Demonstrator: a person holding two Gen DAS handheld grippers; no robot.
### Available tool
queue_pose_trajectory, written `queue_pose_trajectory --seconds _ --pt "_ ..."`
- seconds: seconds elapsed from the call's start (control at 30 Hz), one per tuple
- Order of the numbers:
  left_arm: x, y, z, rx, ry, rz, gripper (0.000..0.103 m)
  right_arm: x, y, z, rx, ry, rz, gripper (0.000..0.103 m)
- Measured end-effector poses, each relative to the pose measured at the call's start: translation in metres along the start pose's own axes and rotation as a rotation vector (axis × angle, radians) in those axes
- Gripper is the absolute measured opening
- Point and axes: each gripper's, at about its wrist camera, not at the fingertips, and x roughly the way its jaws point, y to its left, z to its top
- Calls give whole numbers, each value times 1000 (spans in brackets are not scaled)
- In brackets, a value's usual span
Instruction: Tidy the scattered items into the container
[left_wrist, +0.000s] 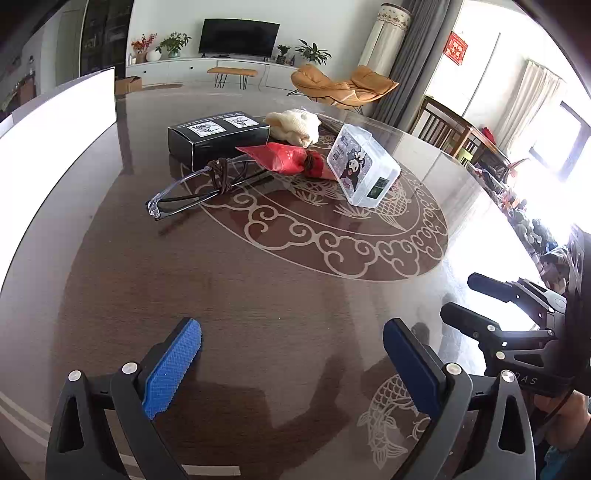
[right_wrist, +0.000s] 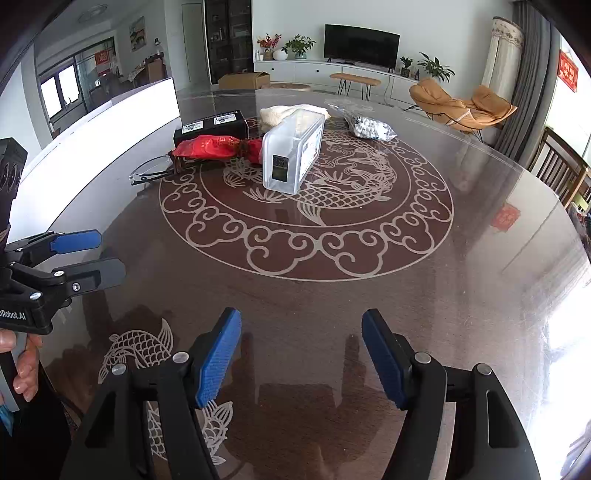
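Observation:
A clear lidded plastic box stands on its side on the round glass-topped table. Beside it lie a red pouch, a black carton, a cream cloth, clear-framed glasses with a brown cord, and a bag of white beads. My left gripper is open and empty near the front edge. My right gripper is open and empty beside it.
A tall white panel stands along the table's left side. Wooden chairs stand at the right rim. The brown table has an etched pattern between grippers and items.

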Motion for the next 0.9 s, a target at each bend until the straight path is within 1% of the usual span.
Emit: queue_pose_trajectory --seconds 0.07,0.17,0.27,0.47,0.57,0.67,0.73,0.9 --pt "0 3 1 8 -9 24 100 7 7 1 -4 0 4 69" --pt "-3 13 2 -23 -25 -10 100 16 18 8 -4 -13 9 69" --pt "-2 15 2 -15 -21 -13 102 25 22 16 16 -20 4 70" --pt "4 9 8 73 37 48 102 31 22 21 20 -17 11 75" --pt "6 15 11 82 25 77 102 32 23 21 20 -17 14 76" --pt "6 19 11 76 18 65 103 32 23 21 20 -17 14 76" --pt "7 18 11 86 22 71 103 32 23 21 20 -17 14 76" --pt "11 10 11 124 40 117 103 32 23 21 20 -17 14 76"
